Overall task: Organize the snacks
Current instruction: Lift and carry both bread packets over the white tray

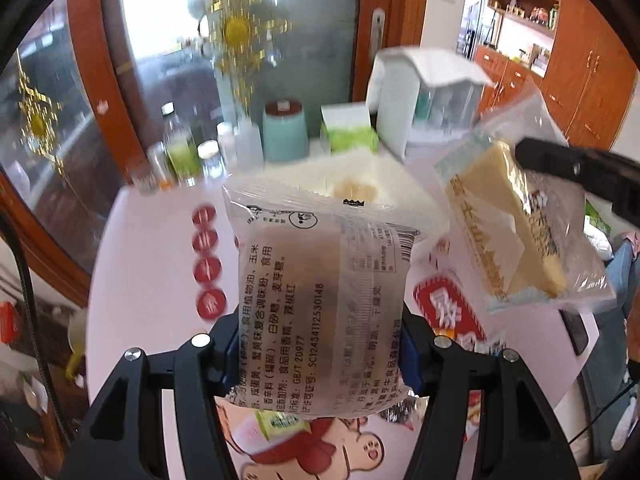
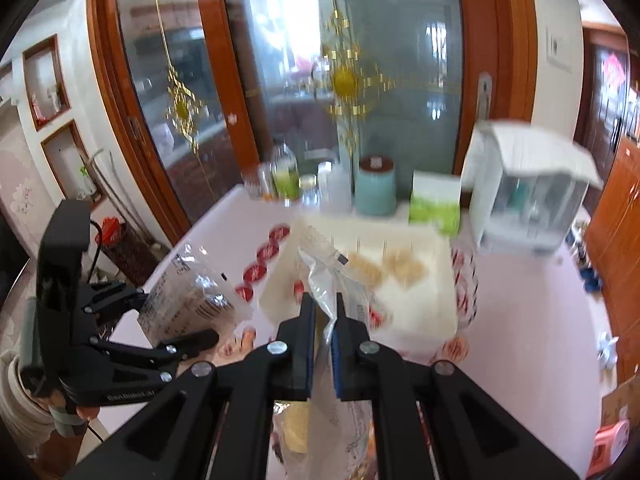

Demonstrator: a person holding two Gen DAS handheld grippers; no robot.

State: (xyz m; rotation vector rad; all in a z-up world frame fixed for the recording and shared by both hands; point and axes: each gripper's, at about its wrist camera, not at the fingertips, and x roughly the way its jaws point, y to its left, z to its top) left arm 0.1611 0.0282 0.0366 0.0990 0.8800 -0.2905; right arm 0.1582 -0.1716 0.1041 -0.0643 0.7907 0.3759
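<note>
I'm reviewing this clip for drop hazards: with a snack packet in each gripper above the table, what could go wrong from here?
1. The right gripper pinches only the thin wrapper edge of the yellow cake packet, which hangs at a tilt; it could slip out.
2. The left gripper squeezes the clear snack packet across its body, which might crush the contents.
3. The two packets hang close together, so they could knock each other over the white tray.

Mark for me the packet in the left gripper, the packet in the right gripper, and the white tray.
Dark snack packet [image 1: 320,300]: left wrist view, middle of its printed back.
Yellow cake packet [image 1: 516,236]: left wrist view, on the cake's yellow face.
White tray [image 2: 416,312]: right wrist view, on its near wall.
</note>
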